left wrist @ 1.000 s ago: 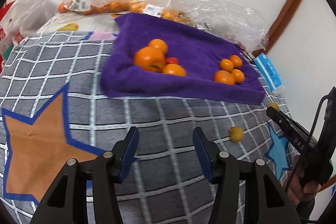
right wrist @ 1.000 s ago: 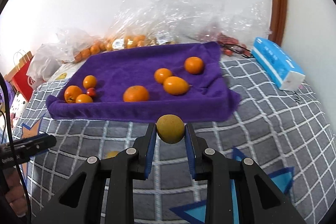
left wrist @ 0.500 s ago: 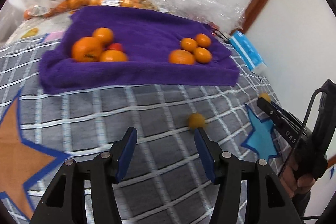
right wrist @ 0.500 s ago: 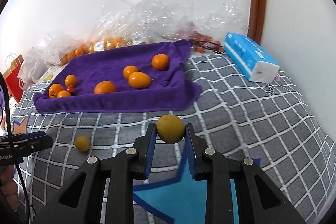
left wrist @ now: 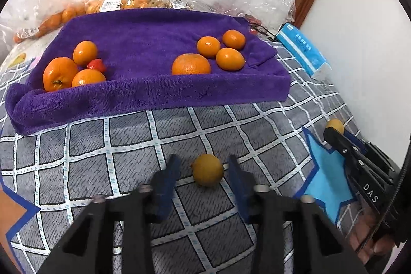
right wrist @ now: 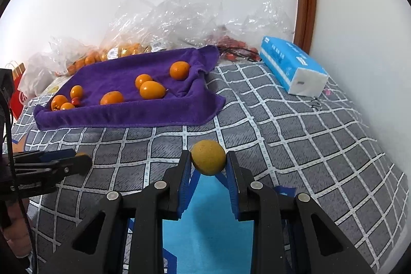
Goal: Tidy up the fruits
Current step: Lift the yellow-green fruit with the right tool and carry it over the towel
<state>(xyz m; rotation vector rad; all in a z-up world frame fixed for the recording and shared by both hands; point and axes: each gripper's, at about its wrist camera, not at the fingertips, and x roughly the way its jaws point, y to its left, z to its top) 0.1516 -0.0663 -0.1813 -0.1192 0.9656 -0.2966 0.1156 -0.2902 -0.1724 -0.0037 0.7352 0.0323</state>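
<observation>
A small yellow fruit (left wrist: pixel 207 170) lies on the grey checked bedcover, right between the fingers of my open left gripper (left wrist: pixel 204 175), which do not touch it. My right gripper (right wrist: pixel 208 163) is shut on a second yellow fruit (right wrist: pixel 208 157) and holds it above a blue star patch; it also shows in the left wrist view (left wrist: pixel 334 125). A purple towel (left wrist: pixel 154 91) behind holds two groups of oranges: one on the left with a small red fruit (left wrist: pixel 96 66), one on the right (left wrist: pixel 191 64).
Clear plastic bags with more oranges (left wrist: pixel 123 1) lie against the wall behind the towel. A blue tissue pack (right wrist: pixel 292 68) sits at the right by the wall. A red paper bag (right wrist: pixel 16 89) stands far left.
My left gripper has swung right and moved down to the loose yellow fruit, which now sits between its fingers. My right gripper has drawn back from the towel, still holding its fruit.
</observation>
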